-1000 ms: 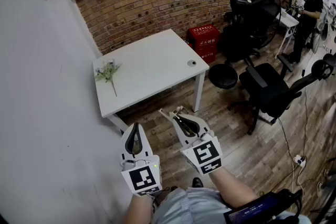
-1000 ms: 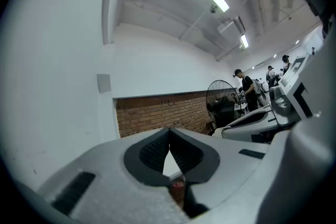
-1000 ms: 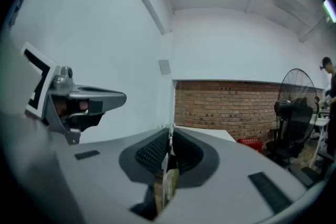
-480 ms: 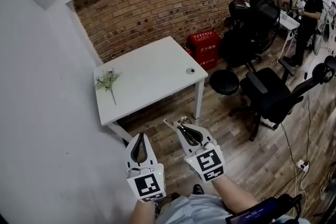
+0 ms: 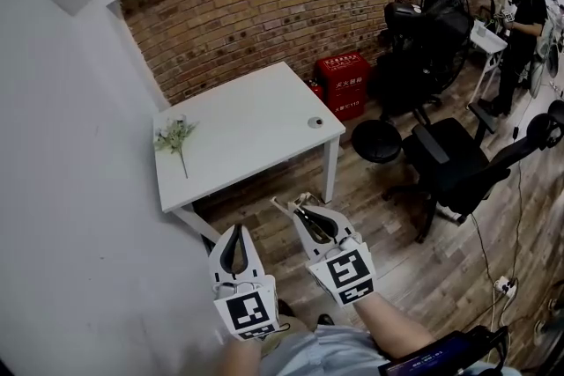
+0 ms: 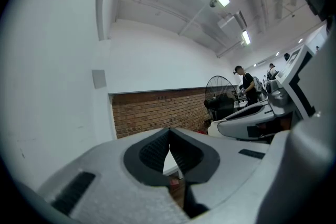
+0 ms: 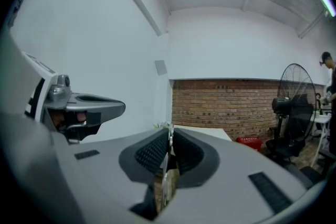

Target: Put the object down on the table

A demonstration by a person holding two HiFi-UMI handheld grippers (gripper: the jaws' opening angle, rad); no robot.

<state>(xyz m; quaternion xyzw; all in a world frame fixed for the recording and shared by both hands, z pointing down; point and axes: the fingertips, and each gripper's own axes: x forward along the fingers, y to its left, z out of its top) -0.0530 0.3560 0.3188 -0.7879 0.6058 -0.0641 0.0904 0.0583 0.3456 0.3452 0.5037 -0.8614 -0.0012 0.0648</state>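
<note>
Oddly, the right gripper (image 7: 170,131) pinches a thin, unidentifiable object (image 7: 168,178).

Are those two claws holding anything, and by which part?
The right gripper clamps a thin, pale object by its flat sides; which end cannot be told. The left gripper is shut, empty.

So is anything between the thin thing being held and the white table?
Nothing visible does. Only wooden floor lies between the right hand-held gripper, shut on the thin object, and the white table; its flower sprig lies off to the left.
</note>
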